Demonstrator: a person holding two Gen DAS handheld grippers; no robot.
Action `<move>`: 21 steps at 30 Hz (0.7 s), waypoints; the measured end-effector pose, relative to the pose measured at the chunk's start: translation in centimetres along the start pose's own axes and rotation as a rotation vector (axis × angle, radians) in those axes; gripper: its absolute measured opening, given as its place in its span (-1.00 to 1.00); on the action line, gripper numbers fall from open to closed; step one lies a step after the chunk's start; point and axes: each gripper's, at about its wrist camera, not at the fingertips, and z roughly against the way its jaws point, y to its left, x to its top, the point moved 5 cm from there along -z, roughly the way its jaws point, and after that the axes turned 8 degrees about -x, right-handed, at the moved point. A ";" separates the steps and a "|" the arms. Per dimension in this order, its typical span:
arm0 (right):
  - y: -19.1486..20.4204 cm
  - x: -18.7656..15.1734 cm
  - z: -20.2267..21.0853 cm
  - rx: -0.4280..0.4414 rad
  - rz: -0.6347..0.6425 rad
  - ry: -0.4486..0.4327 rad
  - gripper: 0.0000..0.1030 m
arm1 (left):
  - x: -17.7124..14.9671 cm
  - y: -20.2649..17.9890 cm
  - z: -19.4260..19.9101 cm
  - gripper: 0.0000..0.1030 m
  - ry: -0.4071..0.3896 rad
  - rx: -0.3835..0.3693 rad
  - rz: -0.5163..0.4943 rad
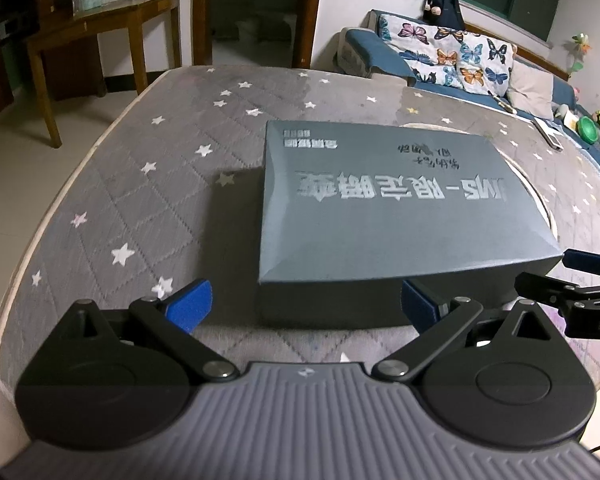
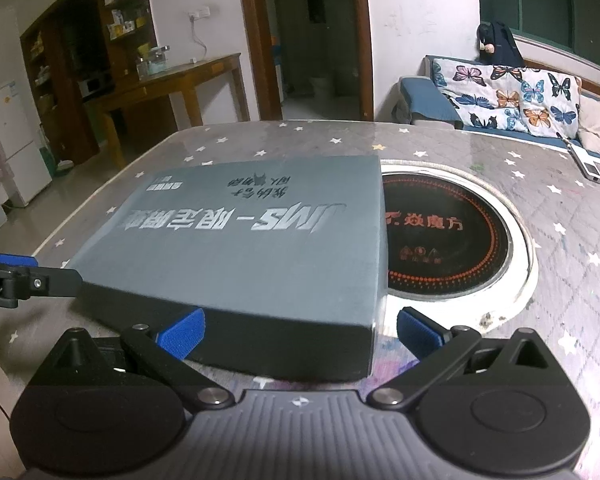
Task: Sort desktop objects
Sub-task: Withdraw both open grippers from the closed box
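Presently the grey box (image 2: 252, 248) lies flat on the bench (image 1: 120, 208), partly covering the round cooktop (image 2: 452, 240). Left tool (image 1: 306, 306) and right tool (image 2: 300, 330) hang spread at the box's near edge, pinching nothing. Gripped unevenly, the wide box could tilt or slide.

the grey box (image 2: 252, 248) carries large silver lettering on its lid, upside down to both cameras; it begins "jms -", followed by chinese characters too blurred to read, with smaller unreadable lines beyond. the round black cooktop (image 2: 452, 240) shows red chinese characters, partly "魔方". the left gripper (image 2: 4, 284) bears white letters ending "t.ai".
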 end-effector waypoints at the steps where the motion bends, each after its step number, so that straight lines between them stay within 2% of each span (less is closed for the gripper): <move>1: 0.0 -0.2 0.1 0.001 -0.002 0.001 1.00 | -0.3 0.2 0.1 0.94 0.001 0.001 0.003; 21: 0.7 -3.5 0.5 0.017 -0.018 0.047 1.00 | -3.5 0.0 0.2 0.94 0.030 0.027 -0.001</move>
